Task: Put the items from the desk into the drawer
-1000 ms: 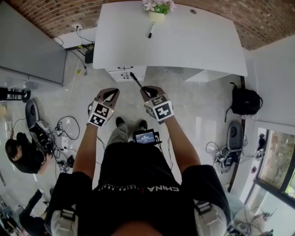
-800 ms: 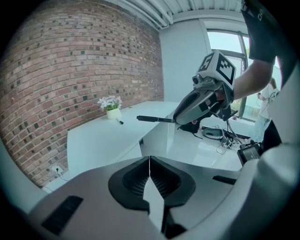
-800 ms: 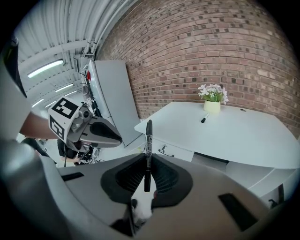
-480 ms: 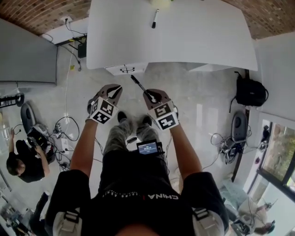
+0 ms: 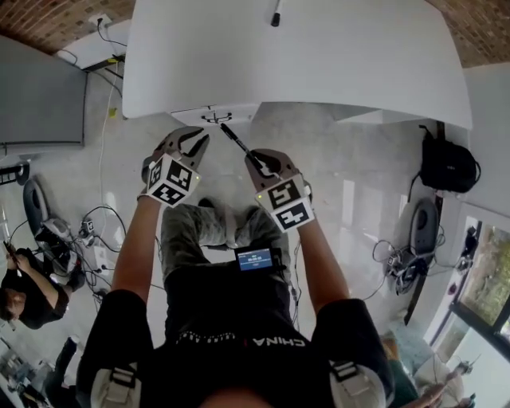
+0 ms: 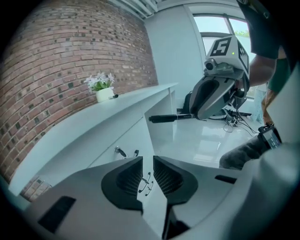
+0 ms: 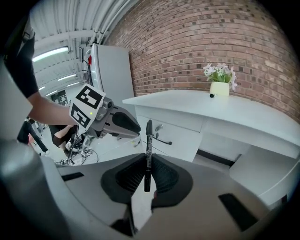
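The white surface (image 5: 319,64) fills the far side, with a closed drawer (image 5: 213,116) under its near-left edge. The left hand-held gripper (image 5: 190,143), nearer the drawer's handle, is slightly spread and empty. The right hand-held gripper (image 5: 259,159) pinches a black marker (image 5: 237,143), long axis pointing far-left at the drawer; its print is unreadable. A second marker (image 5: 276,14) lies far back.

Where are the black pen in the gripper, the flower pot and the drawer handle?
black pen (image 7: 148,150): right gripper view, on the middle of its barrel.
flower pot (image 7: 219,89): right gripper view, on the pot's front side.
drawer handle (image 7: 162,140): right gripper view, on the middle of the bar.
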A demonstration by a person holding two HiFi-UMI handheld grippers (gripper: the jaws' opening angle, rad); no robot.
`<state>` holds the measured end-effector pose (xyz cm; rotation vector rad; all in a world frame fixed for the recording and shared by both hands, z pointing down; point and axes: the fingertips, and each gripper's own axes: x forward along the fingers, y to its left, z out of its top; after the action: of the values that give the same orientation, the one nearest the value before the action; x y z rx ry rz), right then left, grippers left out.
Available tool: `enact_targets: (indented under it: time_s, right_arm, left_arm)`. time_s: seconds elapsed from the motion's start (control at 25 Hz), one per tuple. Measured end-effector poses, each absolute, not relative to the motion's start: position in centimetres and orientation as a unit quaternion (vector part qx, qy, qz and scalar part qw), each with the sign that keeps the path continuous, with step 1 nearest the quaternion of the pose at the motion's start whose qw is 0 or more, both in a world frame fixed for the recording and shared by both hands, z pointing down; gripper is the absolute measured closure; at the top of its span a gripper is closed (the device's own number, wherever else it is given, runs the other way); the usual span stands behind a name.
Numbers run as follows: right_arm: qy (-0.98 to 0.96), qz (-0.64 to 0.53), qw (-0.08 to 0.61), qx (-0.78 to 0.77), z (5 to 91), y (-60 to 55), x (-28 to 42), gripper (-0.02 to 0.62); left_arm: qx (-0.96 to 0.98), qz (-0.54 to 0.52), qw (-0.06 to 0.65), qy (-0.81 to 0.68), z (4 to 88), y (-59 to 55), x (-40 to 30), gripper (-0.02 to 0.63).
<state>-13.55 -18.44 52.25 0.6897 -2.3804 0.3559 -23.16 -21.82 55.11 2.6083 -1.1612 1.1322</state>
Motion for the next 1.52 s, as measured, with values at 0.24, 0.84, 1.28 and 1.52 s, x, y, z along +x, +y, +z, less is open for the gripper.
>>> enact_targets:
  time_s: [0.24,0.84,1.28,1.52]
  right_arm:
    - [-0.913,0.099,0.304,0.253,58.9,-20.5,-14.0,0.549]
    - [-0.933,0.009,0.254,0.254,68.0,-22.8,-16.2,0.549]
    - [-0.941,0.007,0.224,0.255,69.5,-23.1,-14.5,0.549]
    - [-0.943,0.011,0.237,0.233,68.9,-23.2,-15.0,0.549]
  left_arm:
    - [0.843,0.372,-0.012,-0.387,60.0,-24.8,-23.6,0.528]
    - [0.811,0.400,-0.134,-0.405,65.0,-30.0,-25.9,0.528]
    - [0.771,0.473,-0.193,-0.381,66.8,-31.3,-25.4,0.529]
    - [0.751,0.527,-0.201,-0.344,67.2,-31.6,-25.8,0.558]
